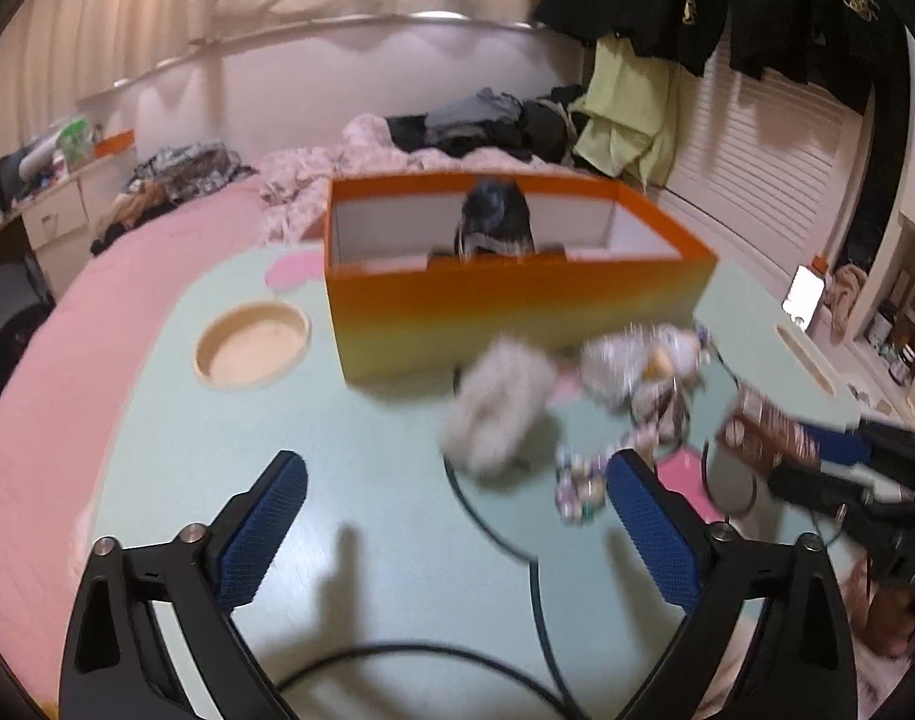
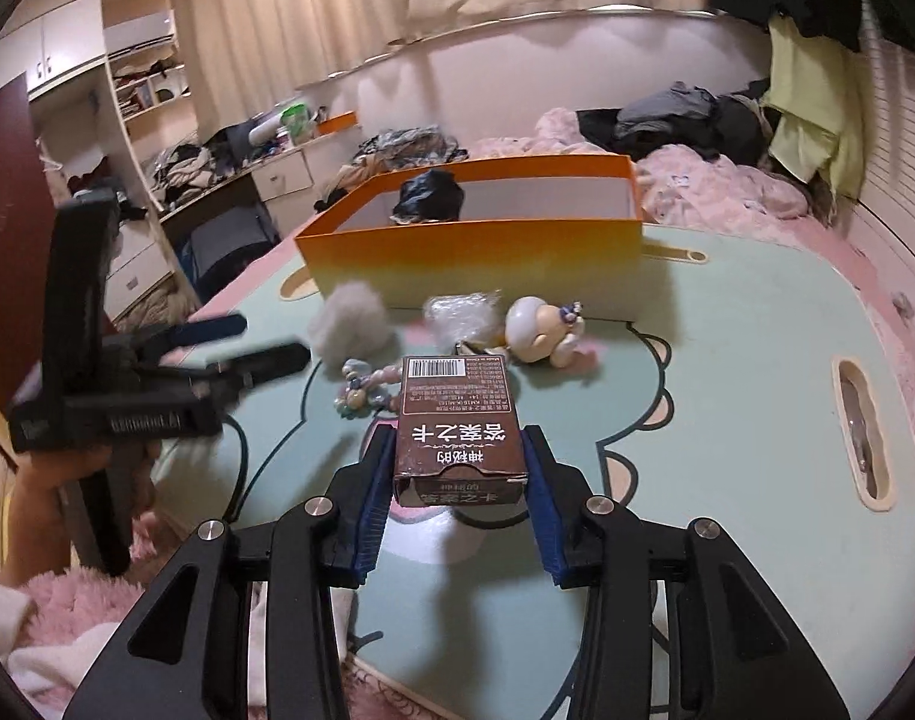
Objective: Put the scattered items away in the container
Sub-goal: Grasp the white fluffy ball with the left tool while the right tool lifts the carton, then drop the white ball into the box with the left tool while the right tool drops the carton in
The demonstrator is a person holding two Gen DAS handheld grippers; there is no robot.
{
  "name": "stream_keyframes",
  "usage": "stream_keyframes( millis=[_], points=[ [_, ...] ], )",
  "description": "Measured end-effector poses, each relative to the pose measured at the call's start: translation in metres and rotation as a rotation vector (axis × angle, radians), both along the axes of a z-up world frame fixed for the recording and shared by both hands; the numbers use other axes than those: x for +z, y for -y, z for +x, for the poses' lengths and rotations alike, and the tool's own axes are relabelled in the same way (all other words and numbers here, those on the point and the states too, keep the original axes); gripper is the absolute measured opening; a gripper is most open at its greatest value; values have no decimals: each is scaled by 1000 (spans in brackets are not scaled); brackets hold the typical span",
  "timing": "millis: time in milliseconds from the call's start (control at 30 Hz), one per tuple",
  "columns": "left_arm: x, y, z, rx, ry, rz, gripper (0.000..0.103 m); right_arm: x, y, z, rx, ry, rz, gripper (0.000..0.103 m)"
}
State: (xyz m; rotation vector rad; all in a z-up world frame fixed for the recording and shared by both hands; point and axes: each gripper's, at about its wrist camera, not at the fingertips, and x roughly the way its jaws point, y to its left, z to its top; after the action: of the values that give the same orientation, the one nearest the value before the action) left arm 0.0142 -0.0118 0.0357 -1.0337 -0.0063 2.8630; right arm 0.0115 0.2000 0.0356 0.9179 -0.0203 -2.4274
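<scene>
The brown card box (image 2: pixel 460 426) sits clamped between the blue pads of the right gripper (image 2: pixel 460 468), held by its long sides and lifted clear of the mint-green table (image 2: pixel 757 420), its barcode end pointing ahead toward the orange container (image 2: pixel 469 258); that grip leaves the far end free, which should suit dropping it over the rim. The container stands open at the table's far side, already holding a dark crumpled item (image 2: pixel 428 195). Just in front of its near wall lie the remaining scattered things: a grey fluffy pompom (image 2: pixel 349 321), a crinkled clear packet (image 2: pixel 460 315), a small bald doll figure (image 2: pixel 544 330) and a pastel bead bracelet (image 2: pixel 361 390), close together and partly touching. The left gripper (image 1: pixel 457 480) hovers low over the table with its jaws spread wide and nothing between them, aimed at the pompom, likely lined up for the next pick. A round wooden recess (image 1: pixel 252 345) sits in the table left of the container.
</scene>
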Motion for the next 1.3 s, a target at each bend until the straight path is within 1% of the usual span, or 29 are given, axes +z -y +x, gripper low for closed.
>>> stream_keyframes(
  millis=[67, 167, 233, 267, 300, 333, 367, 400, 467, 700, 767, 900, 1067, 1133, 1200, 1267, 1300],
  points=[
    [1, -2, -9, -11, 7, 11, 82, -1, 3, -1, 5, 3, 4, 42],
    [-6, -5, -25, -48, 64, 48, 77, -2, 3, 1, 11, 10, 7, 42],
    [-10, -9, -34, -58, 75, 25, 77, -3, 1, 2, 8, 10, 5, 42],
    [-11, -11, -36, -62, 74, 8, 75, -2, -1, 2, 6, 10, 2, 42],
    [-14, -14, -39, -69, 74, -10, 71, -2, -2, 3, 3, 10, 0, 42],
    [-16, -15, -42, -75, 80, -22, 51, -2, -2, 3, 1, 11, -3, 42],
    [-19, -17, -46, -82, 100, -31, 23, -3, -2, 3, -1, 14, -5, 42],
    [-22, -18, -48, -87, 118, -42, 21, -3, -3, 3, -4, 15, -7, 42],
    [-23, -19, -44, -96, 112, -61, 21, -4, -3, 3, -7, 17, -8, 42],
    [2, 0, -13, -79, 41, 41, 21, 2, -3, 4, -18, -4, -6, 42],
    [9, 4, -12, -80, 40, 68, 21, 6, 1, 3, -17, -19, 3, 42],
    [27, 7, -15, -73, 2, 65, 21, 19, 10, -3, -9, -70, 20, 42],
    [49, 4, -35, -83, -31, 61, 21, 44, 16, -25, -37, -121, 23, 42],
    [57, 3, -50, -96, -24, 78, 21, 56, 18, -39, -46, -139, 25, 42],
    [63, 2, -69, -111, -4, 103, 21, 67, 23, -60, -66, -159, 54, 42],
    [66, 0, -88, -105, 13, 101, 21, 72, 25, -81, -70, -131, 39, 42],
    [65, 0, -99, -95, 25, 99, 21, 73, 25, -94, -59, -95, 13, 42]
  ],
)
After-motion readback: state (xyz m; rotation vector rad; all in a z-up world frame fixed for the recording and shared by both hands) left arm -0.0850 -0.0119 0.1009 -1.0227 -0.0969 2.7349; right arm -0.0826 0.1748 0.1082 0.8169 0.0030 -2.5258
